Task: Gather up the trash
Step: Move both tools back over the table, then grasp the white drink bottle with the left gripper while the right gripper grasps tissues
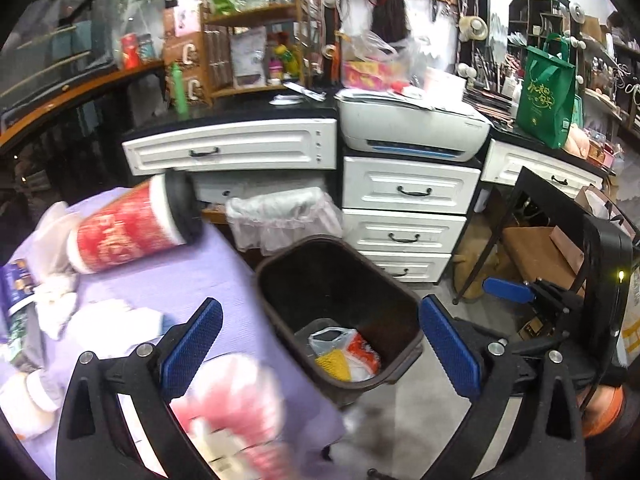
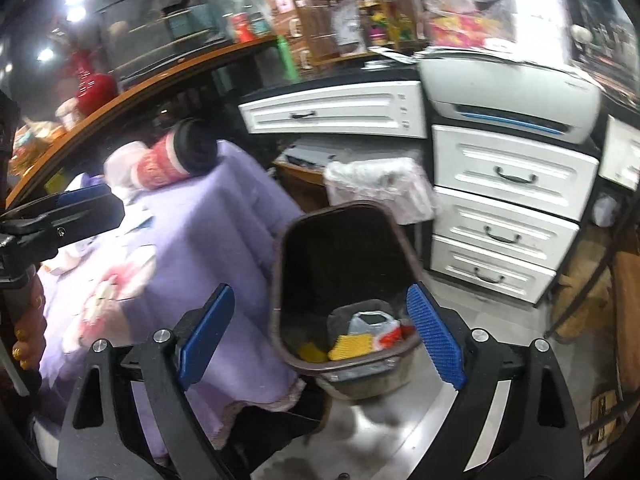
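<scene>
Left wrist view: we hover both empty grippers beside the brown bin (image 1: 340, 280).
Left gripper (image 1: 320, 344) and right gripper (image 2: 320, 340) gape released; red cup (image 1: 132, 228) waits up-left on the purple table (image 1: 224, 280), bin just ahead for dropping.

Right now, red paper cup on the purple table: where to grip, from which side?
Grip the red cup across its mid-body, coming from above. It lies on its side with the black lid toward the drawers, so the round wall is exposed; the tapered ends would likely slip.

Dark brown bin (image 1: 276, 300), lilac tablecloth (image 1: 224, 276), red cup (image 1: 128, 232) with white pattern and black lid, white drawers (image 1: 408, 184), green bag (image 1: 546, 92), blue pads (image 1: 192, 344)
</scene>
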The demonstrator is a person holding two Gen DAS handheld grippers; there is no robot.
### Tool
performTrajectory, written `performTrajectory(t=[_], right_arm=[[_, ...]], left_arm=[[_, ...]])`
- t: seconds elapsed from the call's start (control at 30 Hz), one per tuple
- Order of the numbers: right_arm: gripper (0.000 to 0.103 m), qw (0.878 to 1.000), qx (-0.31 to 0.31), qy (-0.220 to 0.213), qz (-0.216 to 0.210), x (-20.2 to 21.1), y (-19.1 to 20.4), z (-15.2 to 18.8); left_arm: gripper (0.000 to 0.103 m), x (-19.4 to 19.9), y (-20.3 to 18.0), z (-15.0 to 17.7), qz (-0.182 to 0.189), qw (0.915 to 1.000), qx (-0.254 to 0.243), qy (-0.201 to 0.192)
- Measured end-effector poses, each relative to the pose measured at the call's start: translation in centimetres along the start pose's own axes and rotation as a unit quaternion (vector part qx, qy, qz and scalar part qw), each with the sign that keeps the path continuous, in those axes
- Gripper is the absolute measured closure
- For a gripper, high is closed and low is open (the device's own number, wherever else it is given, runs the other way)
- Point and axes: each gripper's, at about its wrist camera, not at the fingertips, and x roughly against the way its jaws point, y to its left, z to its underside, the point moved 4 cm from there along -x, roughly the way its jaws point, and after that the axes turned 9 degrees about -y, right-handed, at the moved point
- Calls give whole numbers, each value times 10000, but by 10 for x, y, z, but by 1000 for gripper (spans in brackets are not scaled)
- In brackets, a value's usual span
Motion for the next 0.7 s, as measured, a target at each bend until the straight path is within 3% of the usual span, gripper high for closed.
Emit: performTrajectory(t=[0.37, 0.57, 0.7], right_arm=[[16, 9937, 586, 186, -932, -13, 88, -4], [16, 9871, 877, 312, -1306, -20, 130, -3], [16, 9835, 902, 462, -1496, -26, 151, 0]], left_arm=[[6, 74, 86, 25, -547, 9980, -321, -83], [6, 103, 132, 50, -437, 9959, -714, 337], [6, 119, 168, 62, -528, 9870, -1355, 681]])
